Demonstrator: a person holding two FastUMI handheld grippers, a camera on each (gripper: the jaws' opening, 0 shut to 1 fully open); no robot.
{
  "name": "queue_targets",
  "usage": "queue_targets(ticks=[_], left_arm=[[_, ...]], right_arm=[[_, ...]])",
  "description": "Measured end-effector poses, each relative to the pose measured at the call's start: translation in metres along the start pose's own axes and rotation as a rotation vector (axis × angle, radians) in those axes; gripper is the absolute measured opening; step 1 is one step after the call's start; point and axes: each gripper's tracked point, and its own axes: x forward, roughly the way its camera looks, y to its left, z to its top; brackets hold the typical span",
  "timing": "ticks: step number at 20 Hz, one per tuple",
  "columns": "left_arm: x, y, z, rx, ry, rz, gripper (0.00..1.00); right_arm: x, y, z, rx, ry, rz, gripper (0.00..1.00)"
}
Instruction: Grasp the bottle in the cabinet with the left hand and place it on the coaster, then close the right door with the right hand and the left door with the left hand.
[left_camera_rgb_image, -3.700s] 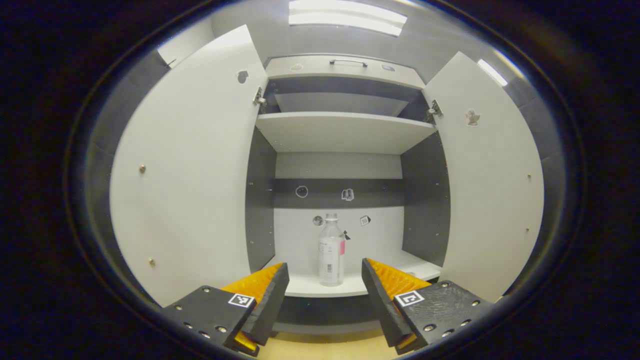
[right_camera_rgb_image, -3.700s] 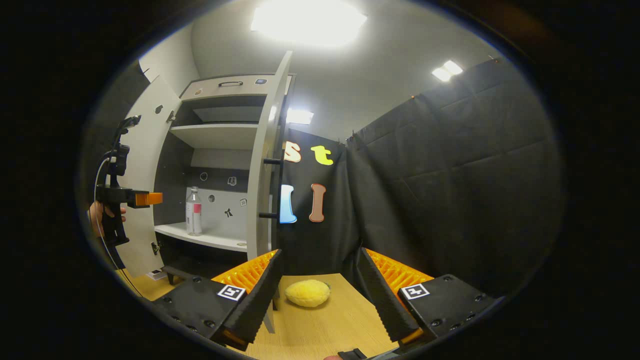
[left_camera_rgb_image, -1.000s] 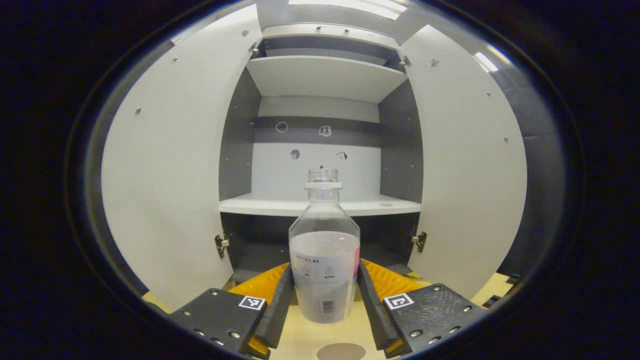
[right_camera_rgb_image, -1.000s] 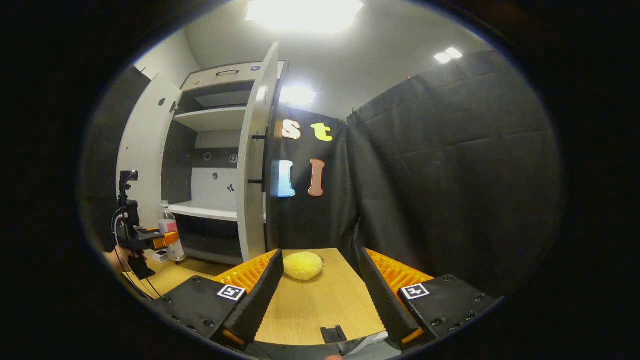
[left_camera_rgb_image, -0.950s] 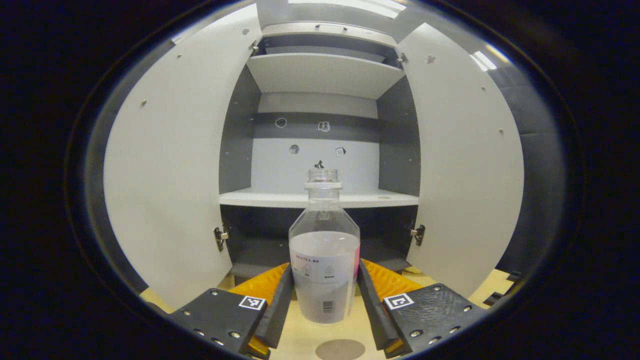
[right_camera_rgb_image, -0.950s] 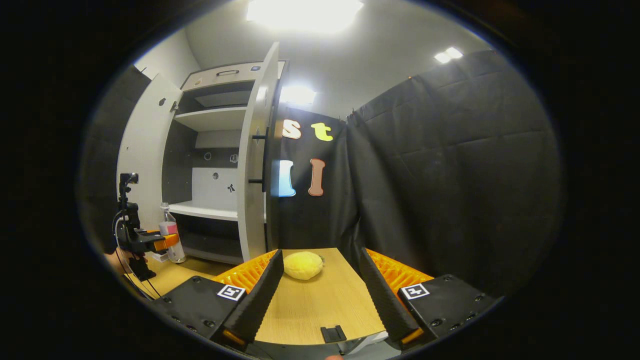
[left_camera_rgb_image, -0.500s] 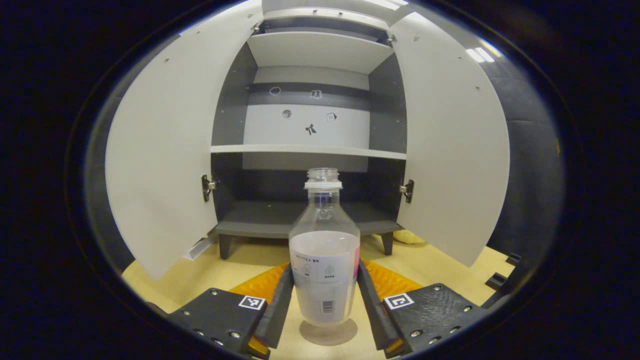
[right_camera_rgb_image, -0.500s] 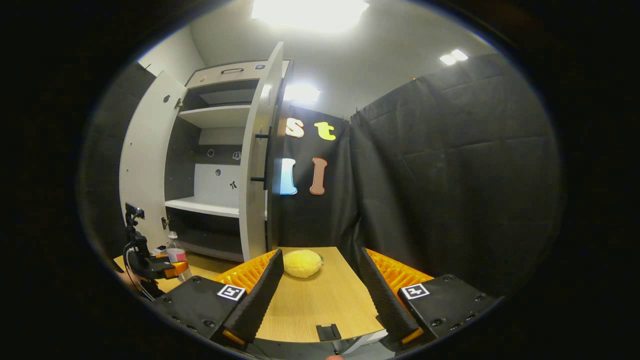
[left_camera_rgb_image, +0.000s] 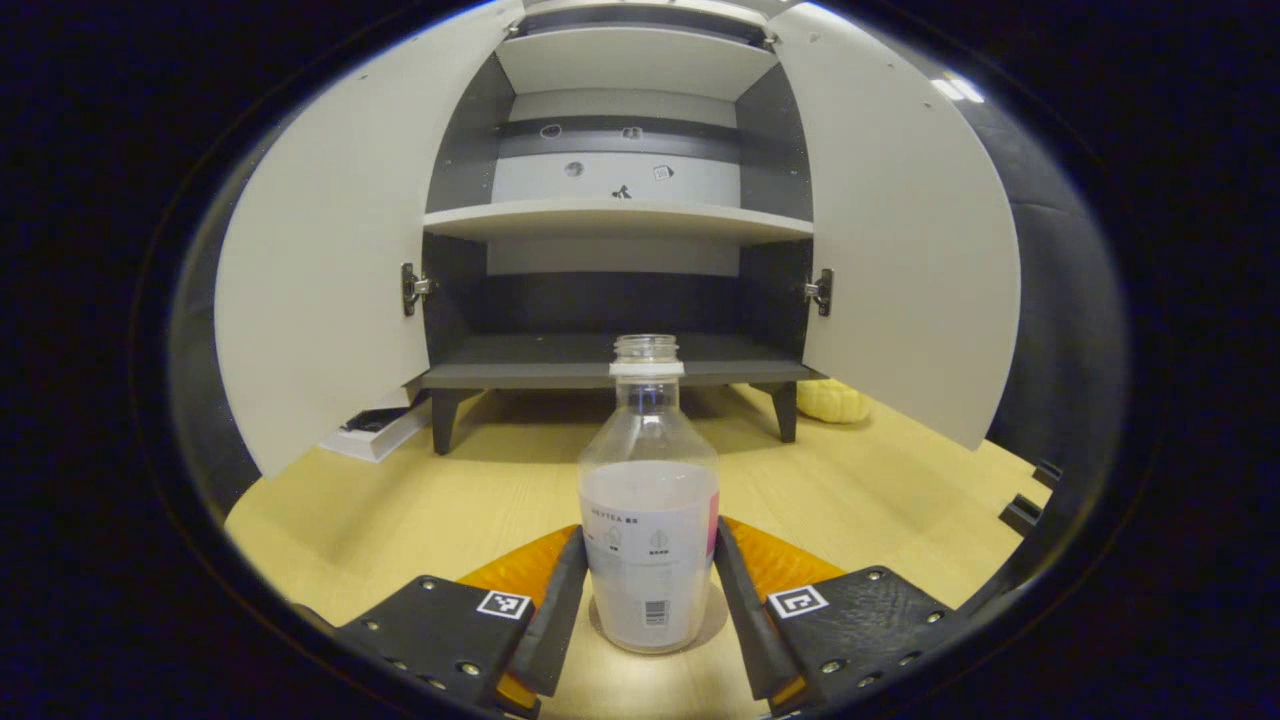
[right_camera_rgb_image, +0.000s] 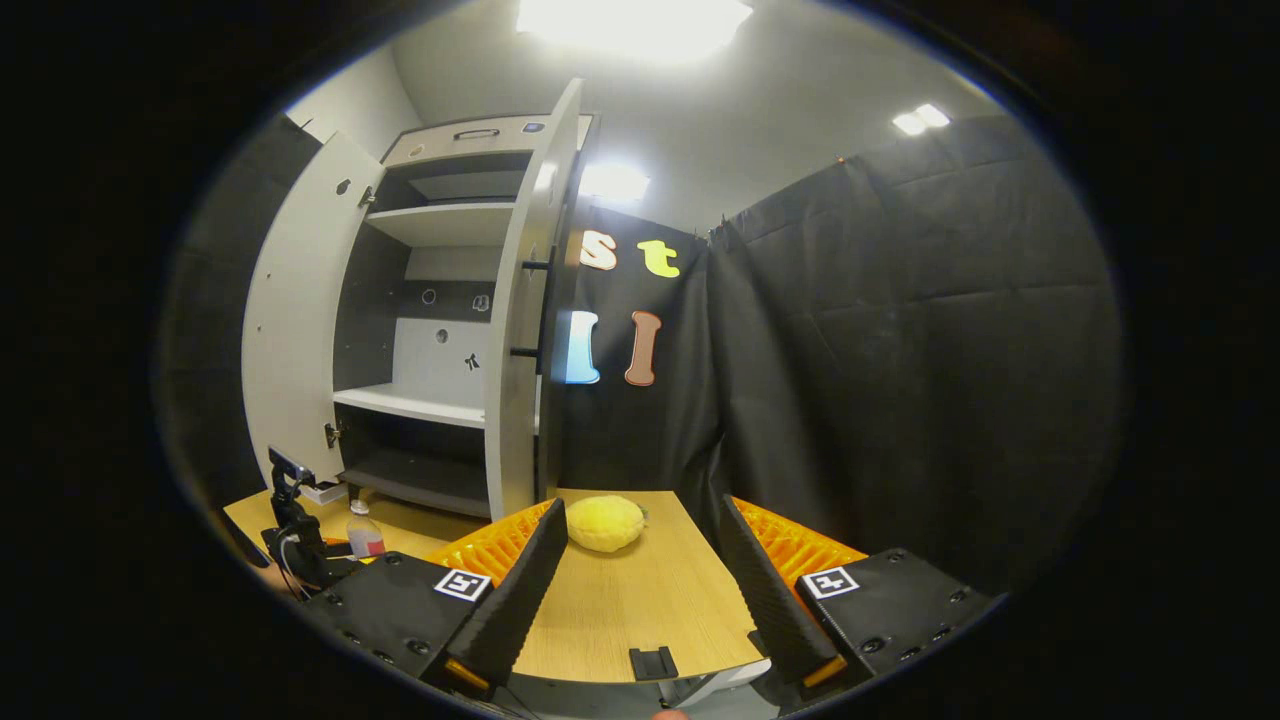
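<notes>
A clear bottle (left_camera_rgb_image: 648, 520) with a white label and no cap stands upright between the fingers of my left gripper (left_camera_rgb_image: 648, 600), which is shut on its lower body. Its base rests on a round grey coaster (left_camera_rgb_image: 720, 625) on the wooden table (left_camera_rgb_image: 420, 500); just a sliver of the coaster shows. Behind it the cabinet stands with its left door (left_camera_rgb_image: 320, 280) and right door (left_camera_rgb_image: 900, 240) wide open. My right gripper (right_camera_rgb_image: 640, 590) is open over the table's right part, holding nothing. In the right gripper view the bottle (right_camera_rgb_image: 365, 530) and left gripper (right_camera_rgb_image: 310, 560) sit low at the left, before the right door (right_camera_rgb_image: 525, 330).
A yellow rounded object (right_camera_rgb_image: 605, 523) lies on the table by the foot of the right door, also in the left gripper view (left_camera_rgb_image: 838, 400). A flat white box (left_camera_rgb_image: 375, 435) lies under the left door. The right door has a dark bar handle (right_camera_rgb_image: 530, 310) on its outer face.
My left gripper took the bottle off the cabinet shelf, drew back and lowered it onto the coaster. The right gripper has hardly moved.
</notes>
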Motion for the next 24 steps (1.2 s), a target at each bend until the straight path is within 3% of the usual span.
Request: queue_targets(ticks=[2,3,4,6,7,9,10,11,16,17,18,20,23,24], left_arm=[[0.001,0.001,0.002,0.007,-0.009,0.004,0.71],[0.0,0.0,0.001,0.01,-0.008,0.007,0.71],[-0.001,0.001,0.001,0.012,-0.007,0.013,0.78],[-0.003,0.001,0.004,0.018,-0.011,0.032,0.78],[-0.004,-0.001,0.005,0.022,-0.014,0.036,0.84],[-0.013,-0.003,0.013,0.029,-0.026,0.042,0.84],[-0.018,-0.003,0.017,0.035,-0.035,0.045,0.91],[-0.023,-0.005,0.021,0.039,-0.045,0.047,0.84],[-0.022,-0.002,0.028,0.037,-0.059,0.065,0.85],[-0.019,0.001,0.025,0.027,-0.05,0.075,0.88],[-0.017,0.004,0.029,0.014,-0.048,0.076,0.85],[-0.014,0.007,0.036,0.009,-0.063,0.074,0.85],[-0.008,0.009,0.044,0.017,-0.067,0.06,0.85],[-0.004,0.009,0.044,0.018,-0.06,0.055,0.85]], right_arm=[[0.001,0.002,0.0,-0.002,-0.002,0.005,0.97],[0.001,0.003,0.0,0.001,-0.001,0.009,0.92],[0.002,0.004,-0.001,0.004,-0.001,0.012,0.92],[0.004,0.005,0.0,0.009,-0.004,0.016,0.92],[0.004,0.004,0.001,0.01,-0.006,0.018,0.92],[0.008,0.003,0.002,0.011,-0.012,0.016,0.92],[0.01,0.001,0.004,0.013,-0.015,0.013,0.97],[0.012,0.0,0.006,0.019,-0.021,0.015,0.92],[0.026,0.005,0.013,0.066,-0.043,0.046,0.92],[0.026,0.006,0.013,0.061,-0.042,0.052,0.97],[0.027,0.006,0.013,0.052,-0.042,0.055,0.92],[0.026,0.007,0.017,0.032,-0.052,0.058,0.97],[0.027,0.007,0.014,0.013,-0.056,0.056,0.97],[0.029,0.007,0.011,0.018,-0.048,0.056,0.92]])
